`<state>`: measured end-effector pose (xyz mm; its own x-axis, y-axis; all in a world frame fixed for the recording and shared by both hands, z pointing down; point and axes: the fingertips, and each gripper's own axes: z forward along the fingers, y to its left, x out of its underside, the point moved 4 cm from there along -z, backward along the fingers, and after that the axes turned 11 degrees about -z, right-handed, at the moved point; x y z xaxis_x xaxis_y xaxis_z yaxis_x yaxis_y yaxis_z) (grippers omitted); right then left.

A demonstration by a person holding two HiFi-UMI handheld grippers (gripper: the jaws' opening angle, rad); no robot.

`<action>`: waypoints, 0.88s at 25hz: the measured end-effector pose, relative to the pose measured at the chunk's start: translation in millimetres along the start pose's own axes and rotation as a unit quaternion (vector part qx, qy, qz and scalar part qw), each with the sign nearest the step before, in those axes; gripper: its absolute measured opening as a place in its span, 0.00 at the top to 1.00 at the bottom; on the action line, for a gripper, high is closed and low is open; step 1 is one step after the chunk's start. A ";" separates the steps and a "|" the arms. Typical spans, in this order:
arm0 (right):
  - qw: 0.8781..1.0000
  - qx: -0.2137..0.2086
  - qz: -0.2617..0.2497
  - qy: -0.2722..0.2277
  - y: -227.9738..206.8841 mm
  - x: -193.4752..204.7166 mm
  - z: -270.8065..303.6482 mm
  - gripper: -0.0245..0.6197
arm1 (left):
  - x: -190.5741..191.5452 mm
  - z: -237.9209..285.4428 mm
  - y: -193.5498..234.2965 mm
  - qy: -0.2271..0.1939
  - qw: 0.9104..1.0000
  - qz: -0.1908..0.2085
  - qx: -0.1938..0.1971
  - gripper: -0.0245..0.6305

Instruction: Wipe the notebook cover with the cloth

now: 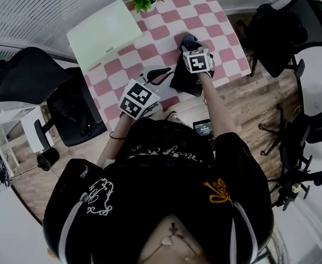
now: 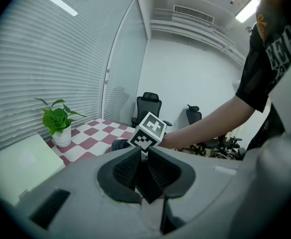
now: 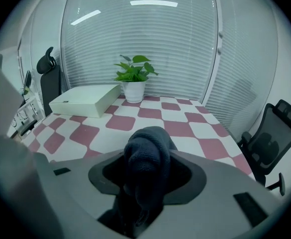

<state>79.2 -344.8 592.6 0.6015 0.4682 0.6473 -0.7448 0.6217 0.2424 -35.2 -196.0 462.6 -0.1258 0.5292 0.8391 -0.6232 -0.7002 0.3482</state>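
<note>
dark knit cloth (image 3: 146, 158), thick and ribbed, sits bunched in a soft roll between the jaws of our right gripper (image 3: 146, 177), which is clamped on it with a loose tail hanging below. our left gripper (image 2: 144, 171) has its ridged pads drawn almost together on a thin dark corner, which we take to be the notebook (image 1: 185, 84). from above, the notebook lies flat and dark by the near edge of the table (image 1: 166, 23), under the right gripper. we judge the risks this way: a hold on one corner lets the notebook pivot or slide off that near edge once the cloth drags across it, and so fat a wad could work loose from the jaws or smear instead of wiping flat. the pink and white checked tablecloth (image 3: 135, 128) may also ruck up under the push. farther off rest a flat, matte white box (image 3: 85, 99) and a leafy plant (image 3: 134, 73) in a smooth white pot. beyond them are slatted blinds (image 3: 150, 34) and a black mesh office chair (image 3: 269, 143).
</note>
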 end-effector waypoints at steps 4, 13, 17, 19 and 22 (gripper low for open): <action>1.000 -0.002 0.015 -0.002 6.2 5.2 -0.1 0.70 | 1.8 -0.7 4.3 0.003 1.000 -0.002 -0.006 0.90; 0.998 -0.052 0.038 -0.010 41.0 26.2 -25.4 0.70 | 0.1 2.6 7.0 -0.006 1.000 -0.008 -0.015 0.90; 0.994 -0.096 0.043 -0.005 69.2 39.6 -43.6 0.70 | 0.1 3.4 3.8 -0.006 1.000 -0.013 -0.018 0.90; 0.993 -0.115 0.037 -0.006 84.6 46.4 -54.0 0.70 | 0.1 3.9 0.9 -0.007 1.000 -0.012 -0.018 0.90; 0.990 -0.137 0.031 -0.009 105.2 55.1 -68.7 0.70 | 1.1 5.0 -5.4 -0.007 1.000 -0.010 -0.016 0.90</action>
<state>53.9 -210.5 604.1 0.5498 0.5010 0.6684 -0.6719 0.7407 -0.0024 -28.0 -194.0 463.7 -0.1024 0.5351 0.8385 -0.6501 -0.6740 0.3507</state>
